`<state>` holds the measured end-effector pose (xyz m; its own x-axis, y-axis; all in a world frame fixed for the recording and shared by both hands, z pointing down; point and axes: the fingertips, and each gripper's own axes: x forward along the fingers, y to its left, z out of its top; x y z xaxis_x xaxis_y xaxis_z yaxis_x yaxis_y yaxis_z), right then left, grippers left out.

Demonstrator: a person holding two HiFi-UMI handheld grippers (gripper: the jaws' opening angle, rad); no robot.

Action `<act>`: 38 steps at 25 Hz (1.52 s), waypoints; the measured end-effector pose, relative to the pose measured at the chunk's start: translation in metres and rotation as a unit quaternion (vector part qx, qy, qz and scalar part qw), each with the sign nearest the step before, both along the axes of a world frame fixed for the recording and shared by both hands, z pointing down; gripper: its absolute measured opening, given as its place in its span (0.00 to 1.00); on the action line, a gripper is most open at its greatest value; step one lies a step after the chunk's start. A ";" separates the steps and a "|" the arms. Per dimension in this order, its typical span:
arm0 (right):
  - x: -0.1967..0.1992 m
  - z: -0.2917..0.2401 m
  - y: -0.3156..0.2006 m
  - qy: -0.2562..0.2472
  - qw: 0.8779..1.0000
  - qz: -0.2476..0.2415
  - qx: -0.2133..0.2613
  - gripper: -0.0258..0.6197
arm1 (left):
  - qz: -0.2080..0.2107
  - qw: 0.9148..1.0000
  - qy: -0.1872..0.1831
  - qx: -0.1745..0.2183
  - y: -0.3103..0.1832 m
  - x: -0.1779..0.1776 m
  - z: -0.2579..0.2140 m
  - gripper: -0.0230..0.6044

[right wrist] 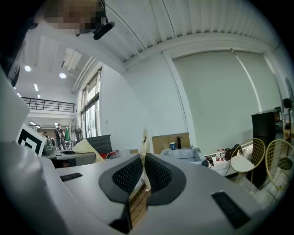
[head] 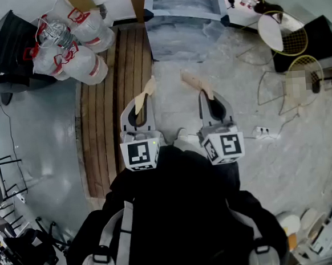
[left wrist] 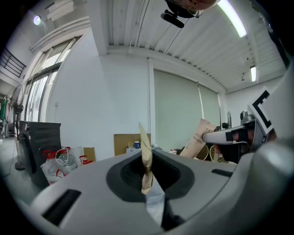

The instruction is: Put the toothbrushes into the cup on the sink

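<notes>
My left gripper (head: 142, 104) is shut on a tan paper-wrapped toothbrush (head: 148, 91) that sticks out ahead of its jaws. My right gripper (head: 208, 95) is shut on a second paper-wrapped toothbrush (head: 195, 81). Both are held side by side over the floor, pointing toward the grey sink (head: 182, 16) ahead. In the left gripper view the crumpled wrapper (left wrist: 146, 160) sits pinched between the jaws. The right gripper view shows a thin wrapper edge (right wrist: 145, 151) between the ribbed pads (right wrist: 126, 176). A small blue cup (right wrist: 172, 146) stands far ahead on the sink.
Wooden planks (head: 109, 105) run along the floor on the left. Clear bags with red handles (head: 70, 45) lie at the far left. Racket-shaped wire chairs (head: 293, 36) and a power strip (head: 263, 131) are on the right. A cardboard box (left wrist: 126, 143) stands beside the sink.
</notes>
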<state>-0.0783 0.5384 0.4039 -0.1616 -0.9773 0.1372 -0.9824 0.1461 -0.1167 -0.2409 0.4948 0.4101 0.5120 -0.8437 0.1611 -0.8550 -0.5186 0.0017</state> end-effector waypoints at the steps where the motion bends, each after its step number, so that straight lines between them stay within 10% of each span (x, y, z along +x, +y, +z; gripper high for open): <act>1: 0.001 0.000 0.001 -0.001 1.000 -0.001 0.000 0.07 | 0.001 1.000 -0.001 0.000 0.002 0.002 -0.001 0.08; 25: 0.102 0.007 -0.010 -0.023 0.999 -0.025 0.010 0.07 | -0.026 0.999 -0.042 0.011 0.006 0.089 0.002 0.08; 38: 0.096 0.020 -0.111 -0.007 0.999 -0.030 0.010 0.07 | -0.033 0.999 -0.010 0.006 -0.098 0.090 0.025 0.08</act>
<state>0.0179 0.4274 0.4236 -0.2227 -0.9680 0.1154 -0.9698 0.2079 -0.1273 -0.1513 0.3964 0.4348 0.4518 -0.8776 0.1603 -0.8872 -0.4608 -0.0217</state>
